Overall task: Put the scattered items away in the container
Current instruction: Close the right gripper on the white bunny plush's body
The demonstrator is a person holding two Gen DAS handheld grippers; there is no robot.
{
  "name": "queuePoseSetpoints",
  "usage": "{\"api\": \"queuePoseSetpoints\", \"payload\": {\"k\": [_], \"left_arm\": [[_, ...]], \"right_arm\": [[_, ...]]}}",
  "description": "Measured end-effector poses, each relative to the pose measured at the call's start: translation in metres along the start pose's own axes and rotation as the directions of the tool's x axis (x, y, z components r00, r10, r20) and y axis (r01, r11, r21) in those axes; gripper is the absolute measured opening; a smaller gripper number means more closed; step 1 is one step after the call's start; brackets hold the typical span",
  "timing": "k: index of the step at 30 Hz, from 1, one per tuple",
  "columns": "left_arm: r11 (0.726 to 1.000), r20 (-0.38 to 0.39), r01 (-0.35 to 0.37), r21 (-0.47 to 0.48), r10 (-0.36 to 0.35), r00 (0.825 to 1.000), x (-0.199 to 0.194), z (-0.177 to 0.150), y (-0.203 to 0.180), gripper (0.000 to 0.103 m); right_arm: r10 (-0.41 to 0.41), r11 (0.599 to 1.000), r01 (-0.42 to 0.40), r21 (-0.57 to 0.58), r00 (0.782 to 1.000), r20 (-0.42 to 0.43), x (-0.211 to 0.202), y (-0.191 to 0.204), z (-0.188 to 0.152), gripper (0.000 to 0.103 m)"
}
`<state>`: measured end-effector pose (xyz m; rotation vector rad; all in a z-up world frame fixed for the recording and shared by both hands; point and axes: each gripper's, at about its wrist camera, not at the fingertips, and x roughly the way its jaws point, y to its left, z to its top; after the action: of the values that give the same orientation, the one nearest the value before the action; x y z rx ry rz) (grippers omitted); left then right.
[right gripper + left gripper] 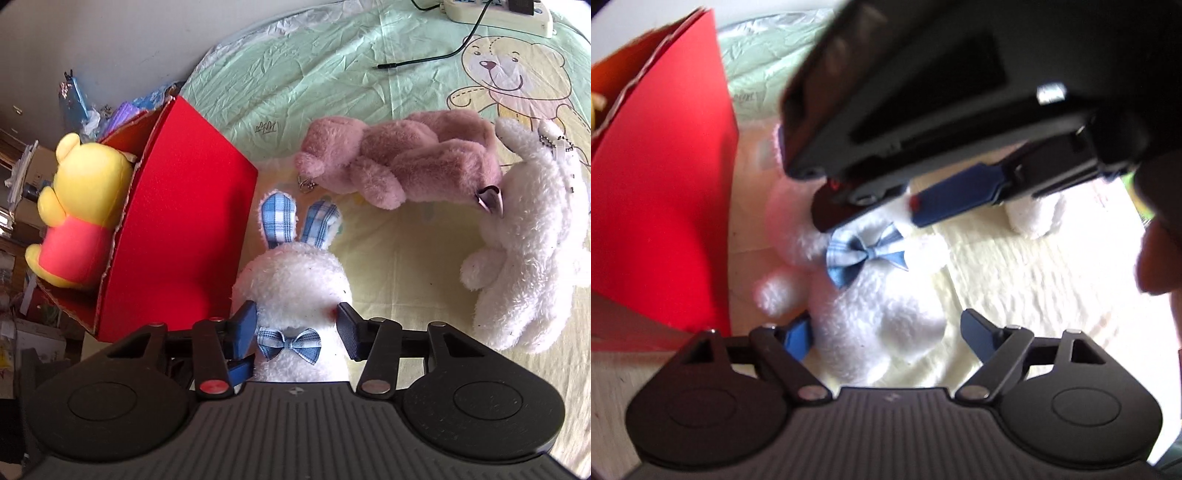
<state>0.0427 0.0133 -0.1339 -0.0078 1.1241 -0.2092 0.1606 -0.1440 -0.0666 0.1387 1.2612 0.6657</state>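
Note:
A small white plush bunny [295, 280] with blue plaid ears and a blue bow tie [290, 341] lies on the bed beside the red cardboard box [177, 229]. My right gripper [297, 325] has a finger on each side of its neck, jaws closed against the plush. In the left wrist view the bunny [871, 306] lies between the spread fingers of my left gripper [886, 332], which is open around its body. The right gripper [879, 206] reaches in from above at the bunny's head. A yellow bear [77, 214] in a pink shirt sits in the box.
A pink plush [399, 158] and a larger white plush [528, 236] lie on the bed to the right. A power strip [495, 11] and a black cable [424, 62] lie at the far side. Clutter stands beyond the box at the left.

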Motion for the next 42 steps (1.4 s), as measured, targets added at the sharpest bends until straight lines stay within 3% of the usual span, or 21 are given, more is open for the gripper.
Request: {"api": "queuePoseSetpoints", "payload": {"k": [2,9,22,29,34,40,42], "left_arm": [[1.0,0.006,-0.013,0.013,0.013,1.0,0.0,0.0,-0.001,0.085],[1.0,0.009,-0.005,-0.004,0.005,1.0,-0.002,0.003,0.007,0.092],[0.999,0.021,-0.045,0.03,0.044,0.999,-0.005,0.011,0.007,0.089],[0.999,0.026,-0.042,0.03,0.041,0.999,-0.01,0.013,0.009,0.09],[0.998,0.025,-0.003,0.063,0.001,1.0,-0.019,0.014,0.006,0.079],[0.983,-0.007,0.063,0.17,-0.063,0.998,-0.026,0.009,-0.012,0.078],[0.98,0.0,0.054,0.193,-0.055,0.998,-0.03,0.009,-0.014,0.081]], "right_arm": [[0.013,1.0,-0.013,0.019,1.0,0.015,0.002,-0.001,0.004,0.052],[0.022,1.0,-0.022,0.018,1.0,0.0,0.024,0.008,0.013,0.068],[0.074,0.995,-0.074,0.062,0.997,0.0,0.035,0.0,0.017,0.071],[0.111,0.99,-0.108,0.092,0.994,-0.023,0.032,-0.006,0.014,0.063],[0.059,0.996,-0.059,0.074,0.998,-0.005,0.016,-0.01,0.007,0.061],[0.015,0.995,-0.016,0.1,1.0,0.008,0.005,-0.025,-0.003,0.062],[0.01,0.994,-0.012,0.111,1.0,0.016,0.006,-0.028,-0.003,0.065]]}}
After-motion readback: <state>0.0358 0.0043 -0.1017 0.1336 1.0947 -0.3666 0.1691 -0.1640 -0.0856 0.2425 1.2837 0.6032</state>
